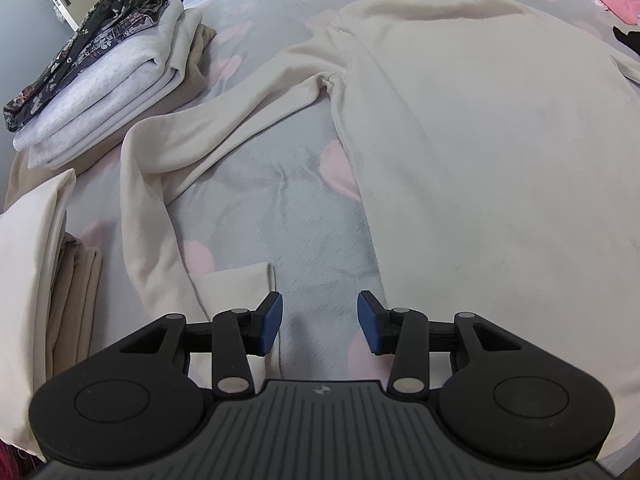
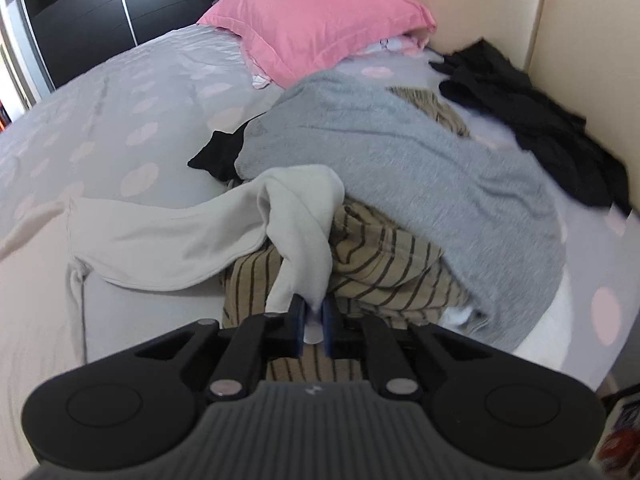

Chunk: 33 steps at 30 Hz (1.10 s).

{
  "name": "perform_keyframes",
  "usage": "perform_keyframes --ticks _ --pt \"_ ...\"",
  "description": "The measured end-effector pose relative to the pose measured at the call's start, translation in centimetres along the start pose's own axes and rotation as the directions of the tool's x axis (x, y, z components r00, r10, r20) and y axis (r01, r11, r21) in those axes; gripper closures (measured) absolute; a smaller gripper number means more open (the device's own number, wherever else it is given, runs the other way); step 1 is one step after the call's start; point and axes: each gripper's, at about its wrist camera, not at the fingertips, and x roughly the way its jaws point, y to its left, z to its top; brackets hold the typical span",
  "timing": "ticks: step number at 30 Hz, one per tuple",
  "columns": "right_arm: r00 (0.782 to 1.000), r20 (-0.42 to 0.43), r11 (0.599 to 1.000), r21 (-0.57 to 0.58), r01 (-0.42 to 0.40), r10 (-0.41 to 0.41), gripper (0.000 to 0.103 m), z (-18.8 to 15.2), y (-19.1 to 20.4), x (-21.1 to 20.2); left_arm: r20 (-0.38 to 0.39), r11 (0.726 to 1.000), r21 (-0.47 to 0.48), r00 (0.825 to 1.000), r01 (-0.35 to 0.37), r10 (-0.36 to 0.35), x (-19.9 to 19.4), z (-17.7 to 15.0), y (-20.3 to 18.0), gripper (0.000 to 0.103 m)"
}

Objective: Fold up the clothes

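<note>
I had the cream sweater (image 1: 460, 128) spread flat on the grey spotted bedspread (image 1: 260, 216), one sleeve (image 1: 168, 168) bent back toward me. My left gripper (image 1: 320, 322) hung just above the bedspread between that sleeve's cuff and the sweater's side, its blue pads (image 1: 272, 320) spread apart with nothing between them. A stack of folded clothes (image 1: 104, 80) sat to the far left. My right gripper (image 2: 313, 326) was pinching the other sleeve (image 2: 304, 240), pressed together on the cloth, over a striped garment (image 2: 380, 264) and a grey sweater (image 2: 420, 168) near the pink pillow (image 2: 320, 20).
</note>
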Motion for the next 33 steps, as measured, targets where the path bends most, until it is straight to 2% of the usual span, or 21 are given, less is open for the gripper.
perform_keyframes --ticks 7,10,14,17,21,26,33 --pt "0.986 0.114 0.98 -0.14 0.139 -0.123 0.094 4.5 0.2 -4.7 0.005 1.0 0.019 1.0 0.005 -0.005 0.0 0.0 -0.3 0.064" --pt "0.967 0.182 0.95 -0.226 0.217 -0.178 0.096 7.3 0.7 -6.3 0.006 1.0 0.015 1.0 0.004 -0.004 0.0 -0.1 -0.3 0.064" --pt "0.945 0.236 0.914 -0.282 0.29 -0.227 0.098 10.2 0.8 -7.3 0.002 1.0 0.002 1.0 0.002 -0.002 0.0 -0.1 -0.2 0.064" --pt "0.923 0.278 0.874 -0.334 0.354 -0.268 0.098 11.1 0.8 -7.4 -0.001 1.0 0.003 1.0 0.001 -0.001 0.1 -0.1 -0.2 0.064" --pt "0.92 0.258 0.841 -0.386 0.379 -0.295 0.098 9.6 0.3 -5.9 -0.004 1.0 0.005 1.0 0.0 0.0 0.2 -0.1 -0.3 0.064" --pt "0.945 0.16 0.856 -0.402 0.327 -0.286 0.098 4.9 -0.8 -2.8 -0.015 1.0 0.014 1.0 -0.004 0.004 0.5 -0.2 -0.5 0.064" --pt "0.963 0.079 0.852 -0.451 0.264 -0.257 0.098 -0.5 -2.2 -1.0 -0.031 1.0 0.027 0.999 -0.011 0.011 0.9 -0.4 -0.8 0.064"
